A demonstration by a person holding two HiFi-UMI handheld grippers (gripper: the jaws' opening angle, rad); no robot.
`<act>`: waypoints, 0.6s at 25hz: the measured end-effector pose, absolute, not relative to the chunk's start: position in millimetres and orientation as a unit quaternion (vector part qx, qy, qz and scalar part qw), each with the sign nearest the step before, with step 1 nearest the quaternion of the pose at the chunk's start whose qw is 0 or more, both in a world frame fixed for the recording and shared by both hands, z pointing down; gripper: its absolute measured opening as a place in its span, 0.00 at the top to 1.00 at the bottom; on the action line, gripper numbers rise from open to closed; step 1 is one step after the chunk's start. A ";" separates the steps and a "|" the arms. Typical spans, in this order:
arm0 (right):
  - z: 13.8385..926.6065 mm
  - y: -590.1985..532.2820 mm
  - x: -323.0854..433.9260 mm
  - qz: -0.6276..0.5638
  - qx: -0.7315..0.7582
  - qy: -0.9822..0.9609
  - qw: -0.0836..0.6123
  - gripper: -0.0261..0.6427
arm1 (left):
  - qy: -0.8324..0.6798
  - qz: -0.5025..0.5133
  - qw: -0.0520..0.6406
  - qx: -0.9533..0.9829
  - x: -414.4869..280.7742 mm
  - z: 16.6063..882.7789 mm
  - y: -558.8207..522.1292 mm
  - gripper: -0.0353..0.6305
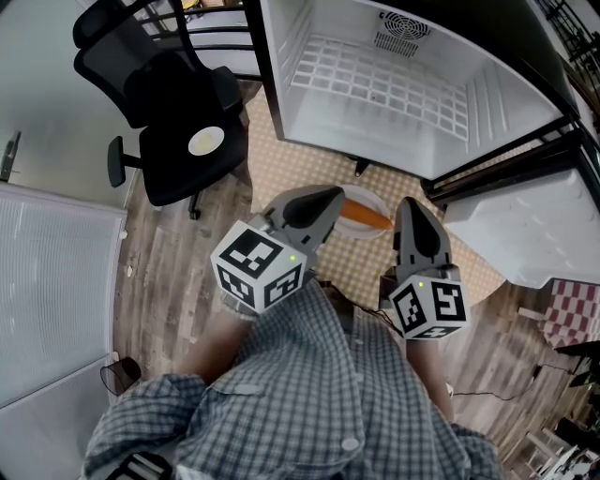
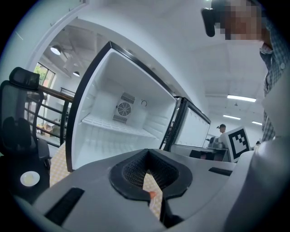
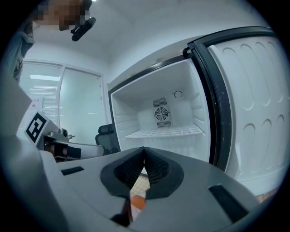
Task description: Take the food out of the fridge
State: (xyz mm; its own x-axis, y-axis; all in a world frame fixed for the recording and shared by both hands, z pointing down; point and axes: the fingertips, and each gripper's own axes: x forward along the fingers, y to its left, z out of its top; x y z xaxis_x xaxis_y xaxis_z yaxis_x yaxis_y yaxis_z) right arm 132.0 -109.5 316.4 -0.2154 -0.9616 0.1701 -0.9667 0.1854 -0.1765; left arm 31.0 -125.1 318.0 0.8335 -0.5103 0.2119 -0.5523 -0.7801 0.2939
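In the head view, the fridge point(image 1: 309, 37) stands open, its smooth white plastic lining holding a white wire-grid shelf point(image 1: 375, 84) under a round slotted fan grille point(image 1: 403, 28). In front of it, a checked woven mat point(image 1: 300, 169) lies on the plank wood floor point(image 1: 159, 253). On the mat sits a round white plate point(image 1: 361, 194) with a tapered orange carrot point(image 1: 366, 217) lying across it, outside the fridge. The left gripper point(image 1: 323, 202) and right gripper point(image 1: 412, 211), both matte grey with black tips, flank the plate from above. A black mesh-backed office chair point(image 1: 178, 112) stands to the left, with a pale round disc point(image 1: 205, 141) on its seat.

In the left gripper view, the left gripper point(image 2: 147, 152) has its jaws closed. The ribbed black pads meet at the tip, and below it they leave a small teardrop-shaped gap. Through the gap show the checked mat point(image 2: 151, 183) and a speck of the orange carrot point(image 2: 152, 194). Beyond is the fridge point(image 2: 99, 90) with its fan grille point(image 2: 123, 108).

In the right gripper view, the right gripper point(image 3: 144, 149) likewise has its jaws together, the textured pads touching at the tip. Part of the carrot point(image 3: 137, 202) shows through the gap beneath. The moulded fridge door point(image 3: 253, 113) stands open at right.
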 end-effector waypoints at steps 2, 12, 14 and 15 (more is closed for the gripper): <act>314.1 -109.7 131.8 0.121 0.626 -0.770 0.010 0.95 | -0.286 0.058 0.171 0.941 29.7 315.7 -124.5 0.94; 309.9 -109.2 129.1 0.113 0.621 -0.775 0.025 0.95 | -0.289 0.055 0.172 0.940 29.2 313.0 -120.8 0.94; 309.2 -109.3 128.1 0.108 0.621 -0.776 0.030 0.95 | -0.294 0.055 0.172 0.938 28.2 313.8 -121.5 0.94; 308.5 -109.4 127.5 0.104 0.620 -0.777 0.034 0.95 | -0.298 0.055 0.172 0.938 27.5 314.3 -122.0 0.94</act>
